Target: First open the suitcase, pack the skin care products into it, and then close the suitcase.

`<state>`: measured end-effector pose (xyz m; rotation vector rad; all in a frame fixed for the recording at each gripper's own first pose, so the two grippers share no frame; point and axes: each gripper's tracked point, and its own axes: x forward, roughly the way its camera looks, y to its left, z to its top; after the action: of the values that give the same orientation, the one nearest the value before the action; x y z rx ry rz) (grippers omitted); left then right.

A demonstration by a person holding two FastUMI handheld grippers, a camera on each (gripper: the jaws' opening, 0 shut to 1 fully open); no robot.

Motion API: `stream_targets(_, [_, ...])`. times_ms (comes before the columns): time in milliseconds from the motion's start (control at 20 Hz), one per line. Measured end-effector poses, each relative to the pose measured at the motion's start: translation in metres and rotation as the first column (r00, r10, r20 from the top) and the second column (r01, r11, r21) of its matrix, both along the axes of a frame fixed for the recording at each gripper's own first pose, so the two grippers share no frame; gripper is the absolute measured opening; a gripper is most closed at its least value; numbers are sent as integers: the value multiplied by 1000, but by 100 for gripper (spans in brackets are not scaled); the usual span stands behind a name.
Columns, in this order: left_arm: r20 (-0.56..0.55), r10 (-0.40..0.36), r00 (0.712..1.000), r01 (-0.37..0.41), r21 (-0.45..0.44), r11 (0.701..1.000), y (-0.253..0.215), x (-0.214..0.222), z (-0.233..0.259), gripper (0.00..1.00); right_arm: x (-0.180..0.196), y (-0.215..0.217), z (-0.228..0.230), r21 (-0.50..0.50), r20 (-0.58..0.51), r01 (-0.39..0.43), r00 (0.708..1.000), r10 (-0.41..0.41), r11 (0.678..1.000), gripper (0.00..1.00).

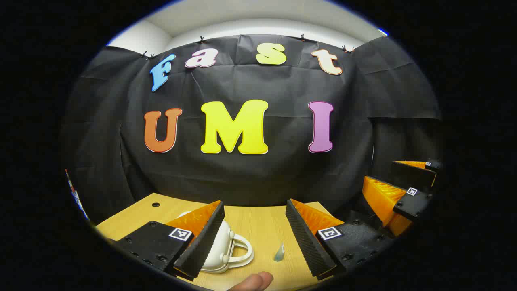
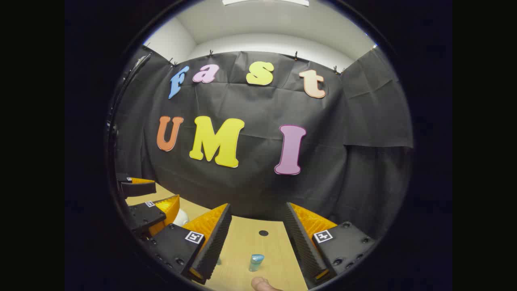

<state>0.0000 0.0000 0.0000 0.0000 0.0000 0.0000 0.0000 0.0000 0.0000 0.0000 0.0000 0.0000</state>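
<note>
A small white suitcase (image 1: 228, 250) with a curved handle lies shut on the wooden table (image 1: 258, 226), partly behind one finger of my left gripper (image 1: 254, 204). That gripper is open and holds nothing. A small pale blue skin care bottle (image 1: 279, 252) stands right of the case. In the right gripper view the blue bottle (image 2: 256, 262) stands low between the fingers of my right gripper (image 2: 258, 206), which is open and apart from it. A bit of the white suitcase (image 2: 180, 218) peeks out behind the left gripper (image 2: 151, 196).
The right gripper (image 1: 398, 184) hangs at the far right of the left gripper view. A person's fingertip (image 1: 254, 281) pokes in at the bottom edge, as does the fingertip (image 2: 262, 285). The table has a round hole (image 2: 263, 233) and ends at the black cloth wall.
</note>
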Motion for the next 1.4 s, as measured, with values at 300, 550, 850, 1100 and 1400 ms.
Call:
stream_targets(300, [-7, -3, 1000, 3, -1, 1000, -3, 0, -2, 97, -1, -8, -1, 6, -3, 12, 1000, -12, 1000, 80])
stream_targets(550, [-6, -6, 1000, 6, -9, 1000, -4, 0, -2, 97, 0, -10, 0, 9, -3, 21, 1000, -21, 1000, 80])
stream_targets(850, [-18, -11, 1000, 10, -8, 1000, 4, 3, -7, 98, 2, -6, -2, 30, -13, 44, 999, -43, 999, 80])
stream_targets(1100, [-18, -47, 999, 49, 73, 996, 17, 10, -27, 97, -4, 0, 2, 90, -4, 66, 998, -66, 994, 80])
stream_targets(1400, [-46, -81, 996, 93, 403, 911, 29, 27, -98, 99, -12, -24, -26, 37, -47, 162, 986, -161, 986, 79])
